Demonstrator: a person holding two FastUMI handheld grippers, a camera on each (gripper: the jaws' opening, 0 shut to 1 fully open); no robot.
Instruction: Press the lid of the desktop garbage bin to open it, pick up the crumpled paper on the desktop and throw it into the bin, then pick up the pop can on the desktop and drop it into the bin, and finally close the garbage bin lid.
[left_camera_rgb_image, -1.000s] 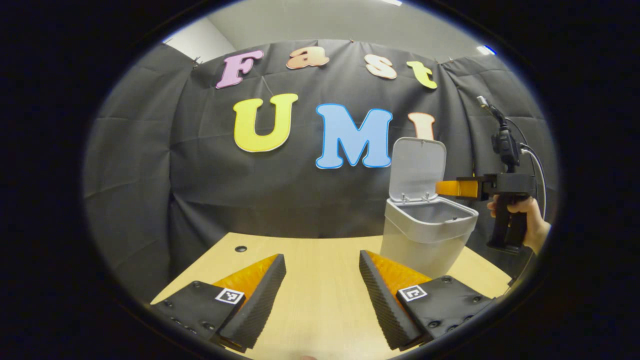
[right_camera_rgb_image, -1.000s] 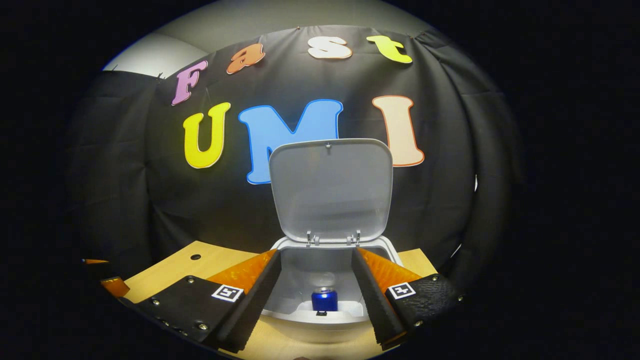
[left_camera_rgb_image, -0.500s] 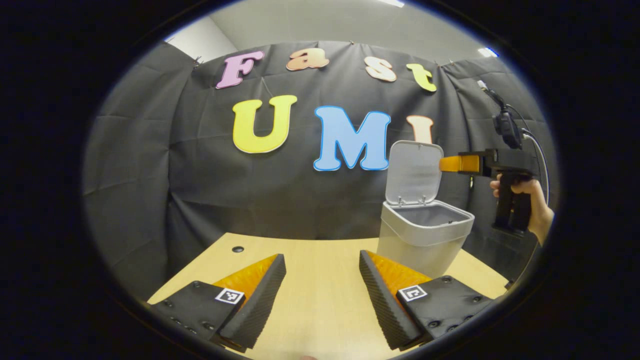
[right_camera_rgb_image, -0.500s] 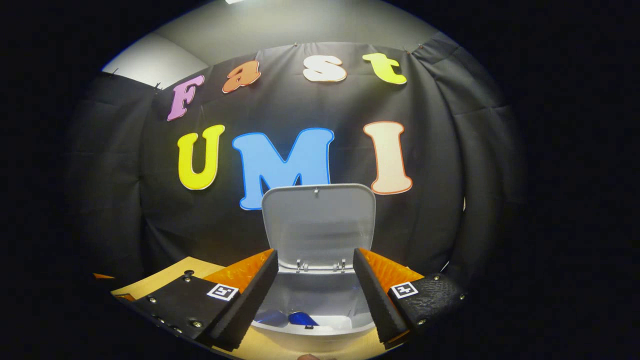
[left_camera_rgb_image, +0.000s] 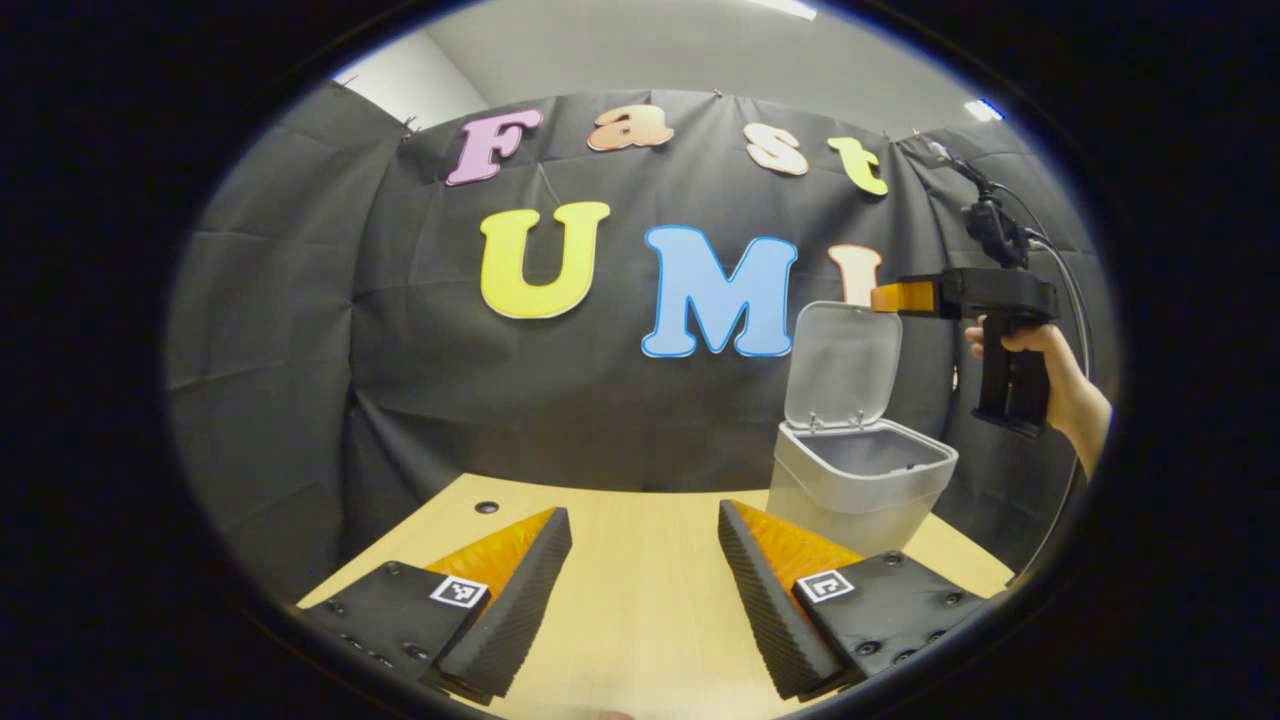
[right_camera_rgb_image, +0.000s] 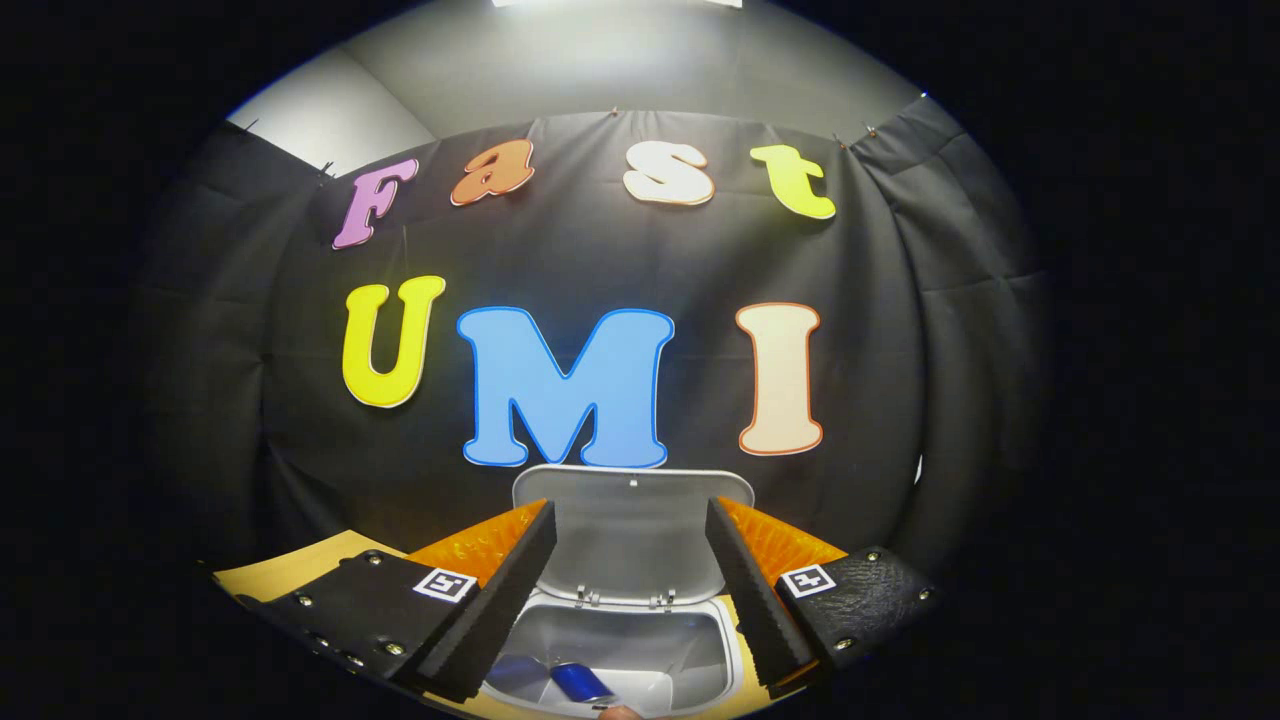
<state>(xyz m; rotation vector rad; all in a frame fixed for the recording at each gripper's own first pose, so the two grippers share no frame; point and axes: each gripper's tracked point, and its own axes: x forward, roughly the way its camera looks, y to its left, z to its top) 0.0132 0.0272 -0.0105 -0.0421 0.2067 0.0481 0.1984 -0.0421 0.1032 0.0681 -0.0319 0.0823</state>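
Note:
The grey desktop bin (left_camera_rgb_image: 860, 480) stands on the wooden table at the right, its lid (left_camera_rgb_image: 842, 365) raised upright. In the right gripper view I look down past the lid (right_camera_rgb_image: 632, 530) into the bin (right_camera_rgb_image: 620, 655), where the blue pop can (right_camera_rgb_image: 580, 682) lies on its side. My right gripper (right_camera_rgb_image: 630, 585) is open and empty, high above the bin mouth; in the left gripper view the right gripper (left_camera_rgb_image: 900, 298) is level with the lid's top edge, held by a hand (left_camera_rgb_image: 1040, 360). My left gripper (left_camera_rgb_image: 645, 590) is open over the table, left of the bin.
The wooden table (left_camera_rgb_image: 640, 600) has a small round hole (left_camera_rgb_image: 486, 507) near its far left edge. The black cloth wall hangs close behind the bin. A cable (left_camera_rgb_image: 1070, 300) runs from the right gripper's back.
The right gripper has risen from just above the bin mouth to the level of the lid's top. The blue can has tipped from upright to lying inside the bin. The left gripper has barely moved.

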